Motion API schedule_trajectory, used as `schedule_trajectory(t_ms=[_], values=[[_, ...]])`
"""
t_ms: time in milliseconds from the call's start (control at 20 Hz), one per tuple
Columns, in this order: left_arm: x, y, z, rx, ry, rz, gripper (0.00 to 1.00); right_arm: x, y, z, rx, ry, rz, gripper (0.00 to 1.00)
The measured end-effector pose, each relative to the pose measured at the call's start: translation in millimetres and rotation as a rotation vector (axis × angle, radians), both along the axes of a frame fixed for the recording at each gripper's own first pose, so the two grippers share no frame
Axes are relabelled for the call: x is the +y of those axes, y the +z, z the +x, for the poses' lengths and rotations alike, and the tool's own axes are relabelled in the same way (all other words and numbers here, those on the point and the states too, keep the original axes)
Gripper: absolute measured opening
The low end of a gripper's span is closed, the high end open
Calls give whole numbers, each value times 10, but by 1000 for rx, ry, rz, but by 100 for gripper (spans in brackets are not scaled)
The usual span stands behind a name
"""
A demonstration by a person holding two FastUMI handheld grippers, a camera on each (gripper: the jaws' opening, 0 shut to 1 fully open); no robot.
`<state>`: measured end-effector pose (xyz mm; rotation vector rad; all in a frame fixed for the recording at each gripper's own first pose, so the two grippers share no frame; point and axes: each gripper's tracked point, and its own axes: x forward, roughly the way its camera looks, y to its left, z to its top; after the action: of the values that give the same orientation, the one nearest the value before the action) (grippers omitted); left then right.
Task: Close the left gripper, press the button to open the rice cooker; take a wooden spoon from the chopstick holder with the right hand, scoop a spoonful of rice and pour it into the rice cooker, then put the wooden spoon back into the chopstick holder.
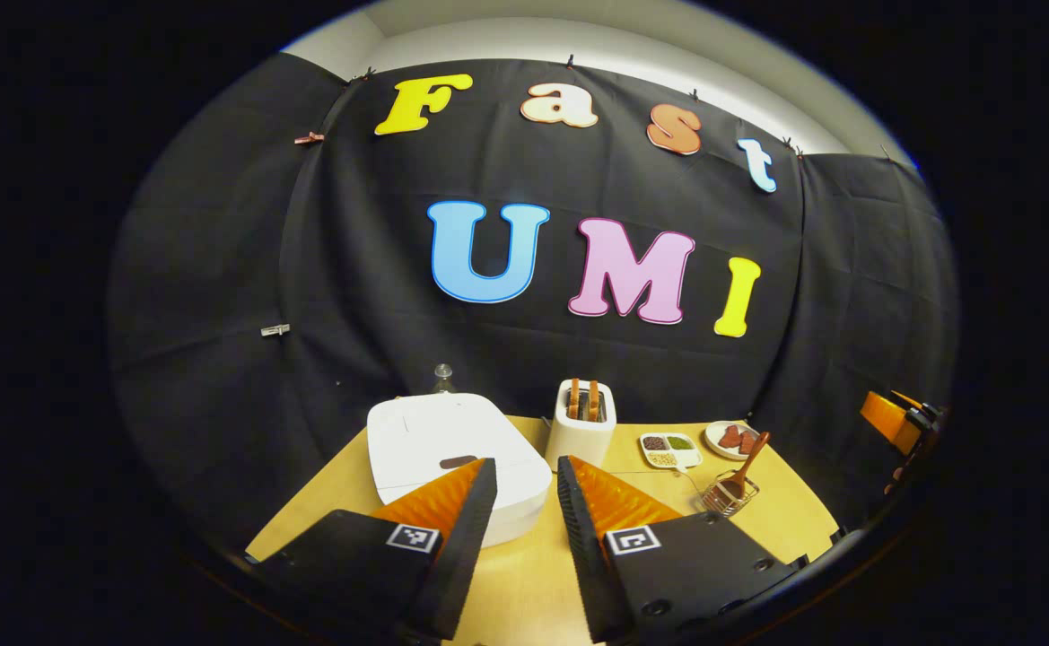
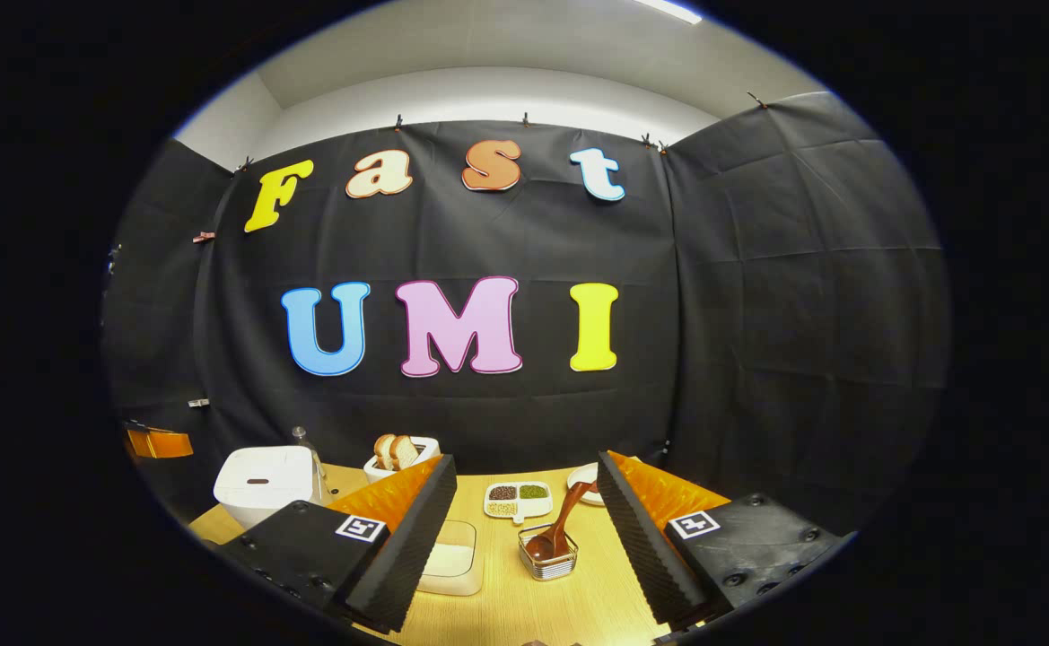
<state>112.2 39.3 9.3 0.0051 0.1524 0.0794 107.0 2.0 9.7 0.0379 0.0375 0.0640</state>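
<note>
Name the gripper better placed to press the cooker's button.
Left. The left gripper hangs open right before the closed cooker, its button just ahead. The right gripper faces the spoon, with the cooker off to its left.

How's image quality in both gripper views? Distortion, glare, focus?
Left gripper view: strong fisheye bend, the table edge curves; the rice cooker lid is bright but not blown out; the left gripper fingers are sharp. Right gripper view: same barrel bend, a bright ceiling strip at the top, the spoon and holder in focus, the rim dim.
</note>
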Motion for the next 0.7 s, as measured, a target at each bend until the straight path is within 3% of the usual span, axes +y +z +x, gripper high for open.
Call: schedule_trajectory(t_ms=[150,200,250,350,450,700], values=[[147,-54,236,50,30,13,39,-45,-48,147,10,15,-3,98],[196,-67,316,58,38,18,30,-68,-75,194,15,17,-6,98],[248,-82,411,67,43,23,29,-84,-89,233,21,22,-7,98],[343,-150,590,83,55,27,15,-133,-129,280,34,26,-4,98],[425,-256,772,108,61,10,9,-191,-161,325,44,26,-3,98],[699,-638,1278,177,88,-54,7,-417,-222,361,78,0,8,99]])
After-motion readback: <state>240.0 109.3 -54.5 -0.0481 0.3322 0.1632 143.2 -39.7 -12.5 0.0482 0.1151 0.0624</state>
